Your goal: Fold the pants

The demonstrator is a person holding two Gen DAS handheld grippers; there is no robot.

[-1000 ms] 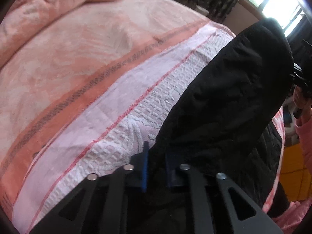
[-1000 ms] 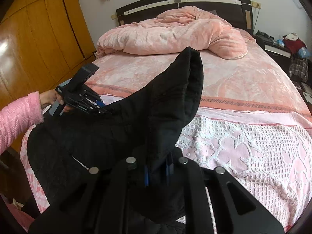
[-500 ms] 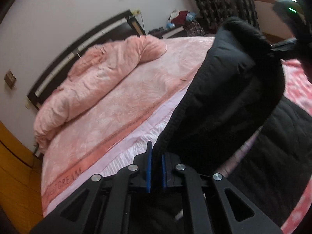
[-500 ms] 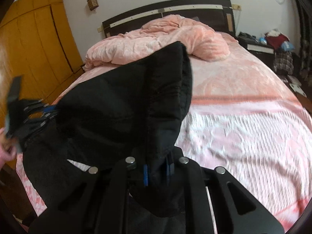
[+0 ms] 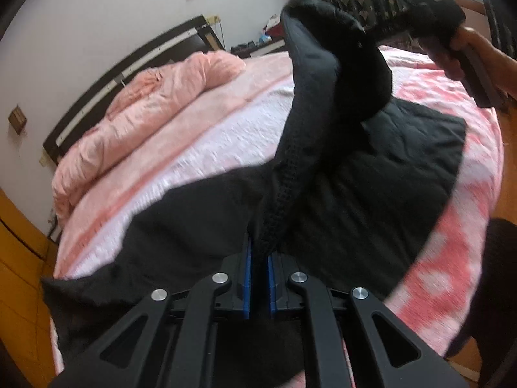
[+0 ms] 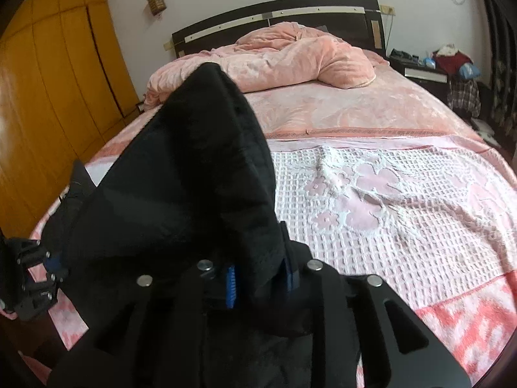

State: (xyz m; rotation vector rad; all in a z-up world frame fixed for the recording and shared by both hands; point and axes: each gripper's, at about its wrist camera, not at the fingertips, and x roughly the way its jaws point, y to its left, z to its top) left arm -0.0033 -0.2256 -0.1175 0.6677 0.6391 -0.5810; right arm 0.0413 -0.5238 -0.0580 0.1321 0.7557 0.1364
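At the bottom centre of the left wrist view, your left gripper (image 5: 258, 278) pinches a ridge of the black pants (image 5: 355, 200) between its blue pads, the cloth rising toward the upper right, where your right hand (image 5: 465, 51) lifts the other end. The rest of the pants lies spread across the lower half of the frame on the pink bed (image 5: 200, 148). In the right wrist view, your right gripper (image 6: 261, 278) clamps a thick fold that fills the left of the frame. To fold well, keep both pinches firm, hold the raised edge taut and level, and lay it squarely over the flat part.
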